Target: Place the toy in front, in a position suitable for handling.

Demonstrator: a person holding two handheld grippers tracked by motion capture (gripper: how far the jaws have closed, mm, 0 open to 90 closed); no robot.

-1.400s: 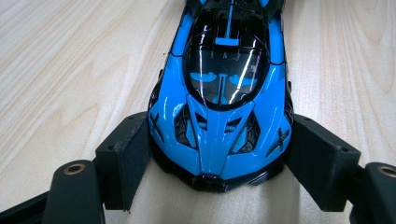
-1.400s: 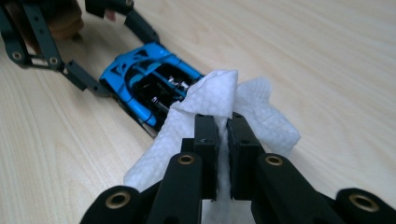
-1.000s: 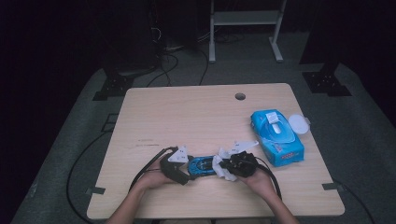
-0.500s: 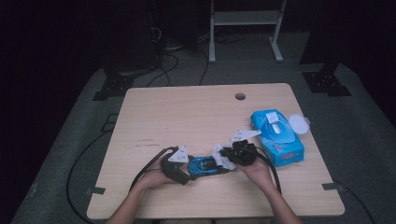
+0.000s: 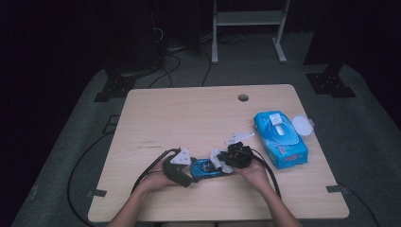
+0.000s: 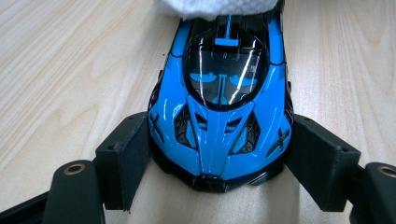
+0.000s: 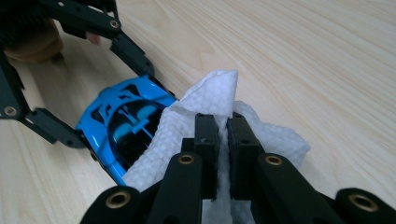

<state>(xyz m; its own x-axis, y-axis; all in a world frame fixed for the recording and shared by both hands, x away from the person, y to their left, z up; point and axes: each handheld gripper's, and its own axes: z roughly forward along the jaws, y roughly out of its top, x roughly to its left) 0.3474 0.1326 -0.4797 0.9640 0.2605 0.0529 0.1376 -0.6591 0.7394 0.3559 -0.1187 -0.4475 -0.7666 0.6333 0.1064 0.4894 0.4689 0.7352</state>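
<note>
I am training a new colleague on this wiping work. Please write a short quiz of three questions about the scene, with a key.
1. True or false: the left claw grips the glossy blue toy car by its two sides.
2. What does the right claw pinch? A. white textured wipe B. cable C. lid
3. Fill in: the blue soft pack of wipes lies on the person's ____ side of the light wooden table.

Key: 1 true; 2 A; 3 right.

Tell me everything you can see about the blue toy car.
The glossy blue toy sports car with black vents and a dark tinted cabin looks like painted metal or plastic. It sits upright on the pale wooden table, near the front edge. The left gripper clamps its nose from both sides; a white textured wipe, pinched by the right gripper, lies over its far end.
</note>
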